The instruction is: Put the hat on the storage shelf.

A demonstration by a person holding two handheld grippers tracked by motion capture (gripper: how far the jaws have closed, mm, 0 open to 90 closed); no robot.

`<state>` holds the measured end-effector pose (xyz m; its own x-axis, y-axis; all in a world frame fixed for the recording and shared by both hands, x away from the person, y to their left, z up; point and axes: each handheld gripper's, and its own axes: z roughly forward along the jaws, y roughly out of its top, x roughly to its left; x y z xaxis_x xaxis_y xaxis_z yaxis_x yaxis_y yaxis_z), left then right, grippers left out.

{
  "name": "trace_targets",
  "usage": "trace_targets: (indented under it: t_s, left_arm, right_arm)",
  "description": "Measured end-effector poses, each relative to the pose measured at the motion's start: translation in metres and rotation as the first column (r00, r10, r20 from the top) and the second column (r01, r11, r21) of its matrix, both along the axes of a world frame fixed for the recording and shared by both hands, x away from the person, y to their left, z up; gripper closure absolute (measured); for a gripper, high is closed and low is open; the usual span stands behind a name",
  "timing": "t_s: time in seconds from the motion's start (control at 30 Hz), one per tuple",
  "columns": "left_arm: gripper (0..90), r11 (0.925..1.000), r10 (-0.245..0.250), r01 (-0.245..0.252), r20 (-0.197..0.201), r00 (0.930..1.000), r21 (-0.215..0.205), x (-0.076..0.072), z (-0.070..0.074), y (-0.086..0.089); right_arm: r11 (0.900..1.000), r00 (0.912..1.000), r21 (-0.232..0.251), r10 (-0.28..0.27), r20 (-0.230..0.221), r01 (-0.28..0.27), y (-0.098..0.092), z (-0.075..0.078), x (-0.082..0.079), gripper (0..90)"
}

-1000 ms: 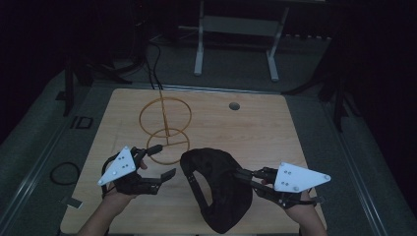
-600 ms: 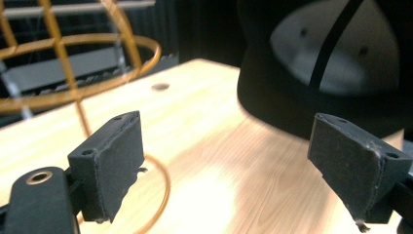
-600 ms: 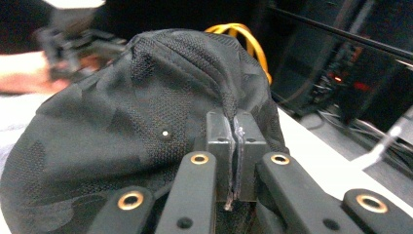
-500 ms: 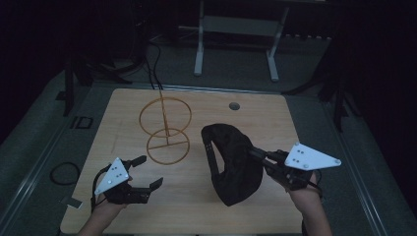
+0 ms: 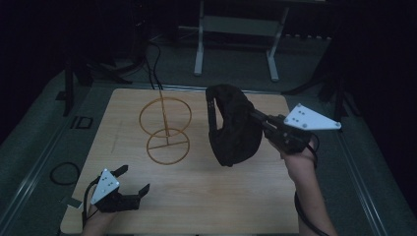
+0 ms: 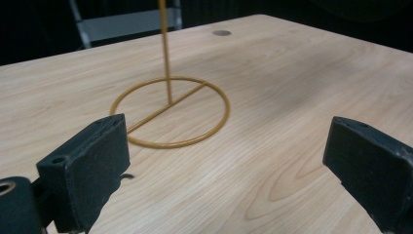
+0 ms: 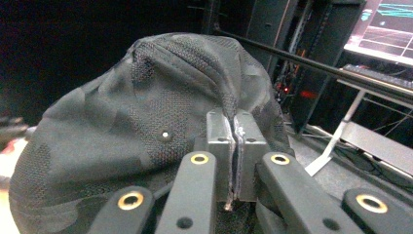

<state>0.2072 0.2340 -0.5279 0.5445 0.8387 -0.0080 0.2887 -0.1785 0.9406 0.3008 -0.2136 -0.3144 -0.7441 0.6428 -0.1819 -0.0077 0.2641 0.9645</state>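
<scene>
While the right gripper point(image 5: 259, 119) pinches only a fold of the black cap point(image 5: 231, 125), held in the air just right of the gold wire stand point(image 5: 165, 129), the cloth could slip free or knock the light stand over (its base looks thin). Near the table point(image 5: 206, 196) edge, the left gripper point(image 5: 133, 181) has just been opening, its jaws spread and empty.

Black two-jaw left gripper point(image 5: 132, 184) with grey triangular plate, black matte right gripper point(image 5: 255, 117) with brass-coloured rivets, black trailing cables, bare forearms
</scene>
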Motion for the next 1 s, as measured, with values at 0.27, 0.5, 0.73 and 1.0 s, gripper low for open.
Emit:
trace_targets:
  t_s: [0.27,0.5,0.73,1.0]
  left_arm:
    - [2.0,0.9999,0.013,-0.013,-0.016,0.9998,0.006,-0.002,-0.011,-0.001]
    - [2.0,0.9998,0.010,-0.009,-0.026,0.9996,0.019,-0.003,-0.017,-0.003]
    - [2.0,0.9998,0.012,-0.012,-0.016,0.9998,0.018,-0.003,-0.015,0.001]
    - [2.0,0.9997,0.012,-0.012,-0.011,0.9999,0.022,-0.003,-0.017,0.001]
  right_arm:
    - [1.000,0.9999,-0.017,0.001,-0.012,-0.001,0.035,0.018,0.033,87.9]
    - [0.998,0.9980,-0.051,0.029,-0.057,-0.032,0.072,0.020,0.055,87.9]
    - [0.994,0.9905,-0.068,0.076,-0.115,-0.084,0.104,0.011,0.070,87.9]
    - [0.988,0.9841,-0.100,0.103,-0.144,-0.118,0.136,0.001,0.079,87.8]
